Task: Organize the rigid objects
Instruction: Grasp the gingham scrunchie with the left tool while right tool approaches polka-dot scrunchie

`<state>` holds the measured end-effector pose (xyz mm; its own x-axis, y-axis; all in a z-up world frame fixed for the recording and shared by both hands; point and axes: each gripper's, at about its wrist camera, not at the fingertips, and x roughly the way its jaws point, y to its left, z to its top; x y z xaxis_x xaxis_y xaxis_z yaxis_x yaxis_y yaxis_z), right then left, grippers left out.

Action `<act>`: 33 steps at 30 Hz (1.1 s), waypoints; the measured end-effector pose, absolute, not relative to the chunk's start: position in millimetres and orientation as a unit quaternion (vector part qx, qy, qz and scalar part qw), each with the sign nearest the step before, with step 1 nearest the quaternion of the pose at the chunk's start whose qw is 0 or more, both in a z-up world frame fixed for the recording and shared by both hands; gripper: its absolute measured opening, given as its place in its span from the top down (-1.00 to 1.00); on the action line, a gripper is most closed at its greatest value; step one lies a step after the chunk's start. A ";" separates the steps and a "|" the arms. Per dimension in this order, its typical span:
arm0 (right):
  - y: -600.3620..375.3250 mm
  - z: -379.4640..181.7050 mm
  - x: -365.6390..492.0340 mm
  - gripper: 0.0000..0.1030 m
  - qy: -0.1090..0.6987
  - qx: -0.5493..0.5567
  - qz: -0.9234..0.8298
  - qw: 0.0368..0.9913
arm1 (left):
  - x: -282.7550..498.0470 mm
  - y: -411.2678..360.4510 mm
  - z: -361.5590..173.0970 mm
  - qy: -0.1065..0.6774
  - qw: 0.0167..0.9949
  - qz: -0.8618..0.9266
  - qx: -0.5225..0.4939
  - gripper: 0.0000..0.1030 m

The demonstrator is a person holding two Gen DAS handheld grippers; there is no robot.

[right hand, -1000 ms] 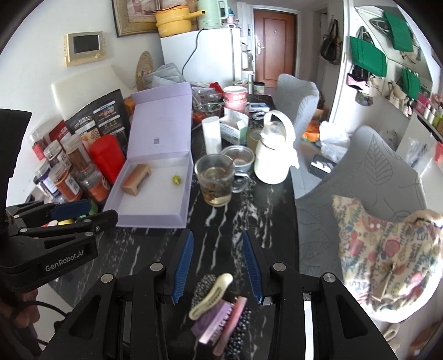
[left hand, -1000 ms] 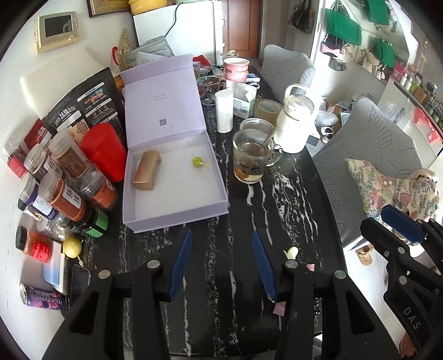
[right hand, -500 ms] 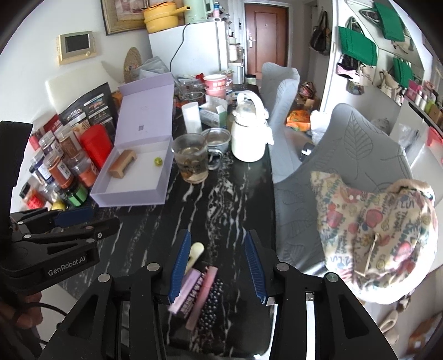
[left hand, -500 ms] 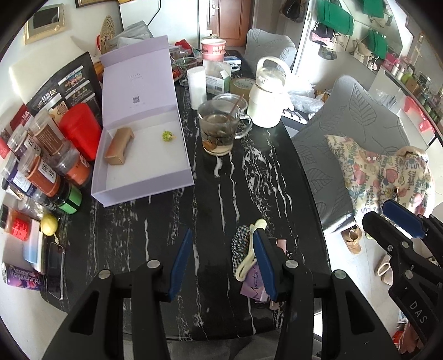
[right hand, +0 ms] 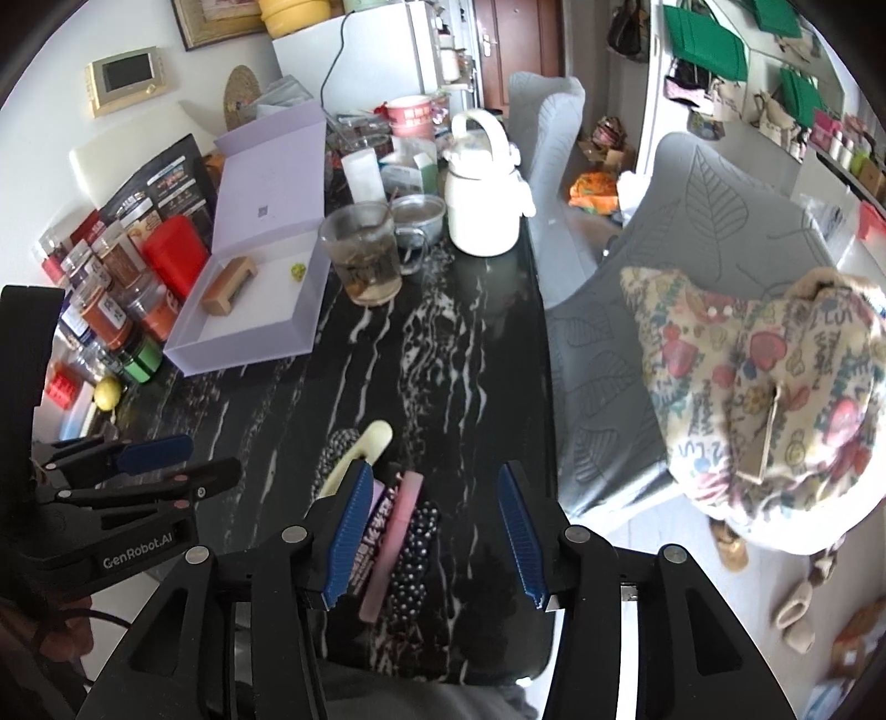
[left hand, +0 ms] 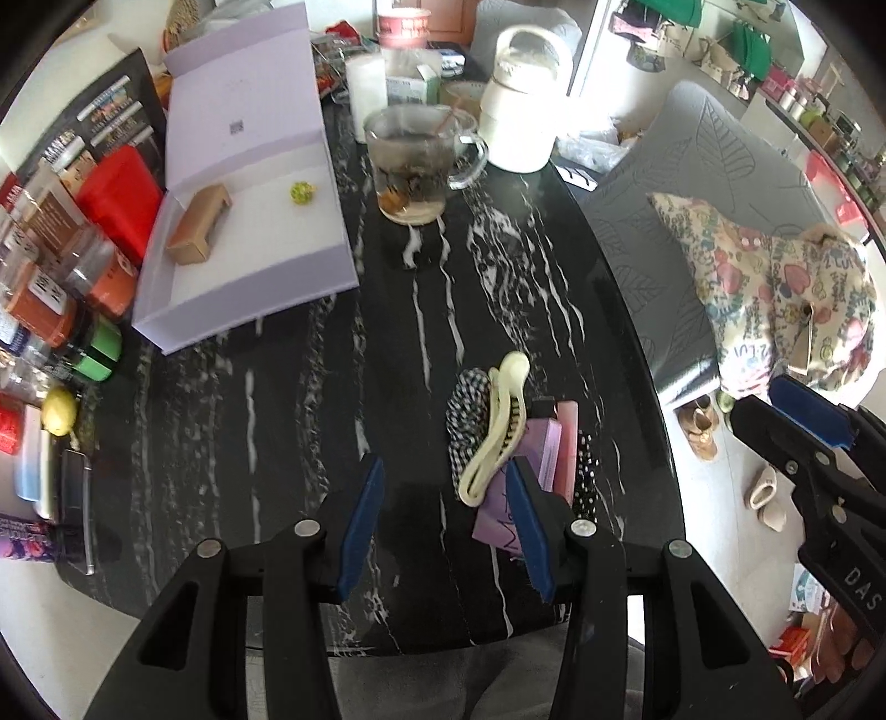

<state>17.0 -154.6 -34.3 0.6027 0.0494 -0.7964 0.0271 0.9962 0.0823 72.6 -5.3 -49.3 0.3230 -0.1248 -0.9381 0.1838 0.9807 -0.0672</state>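
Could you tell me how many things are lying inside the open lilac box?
2: a tan block near the box's left wall, and a small yellow-green piece farther back toward the lid. None appear hidden.

white wall | grey chair | brown door

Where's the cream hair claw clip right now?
The cream hair claw clip lies on the black table's near right edge, atop the checkered scrunchie, beside the purple box.

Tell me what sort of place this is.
Most likely a lived-in home dining area: a black marble-patterned table crowded with spice jars and a glass mug, a white fridge behind, upholstered chairs alongside.
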 end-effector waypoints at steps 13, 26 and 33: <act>-156.1 -84.7 19.9 0.01 0.493 0.062 0.007 0.868 | 69.5 -6.7 -104.3 0.611 0.776 -0.154 -0.001 0.12; -161.4 -119.0 20.4 0.02 0.517 0.087 0.002 0.851 | 85.6 -3.7 -124.2 0.600 0.785 -0.153 -0.002 0.12; -161.5 -130.8 26.4 0.02 0.527 0.098 0.001 0.844 | 105.9 2.6 -136.0 0.602 0.787 -0.138 0.001 0.12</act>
<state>26.4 -161.5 -130.8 0.4454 0.1056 -0.8891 0.1008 0.9808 0.1670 105.9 2.6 -136.0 0.2375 -0.2164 -0.9470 0.2193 0.9616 -0.1647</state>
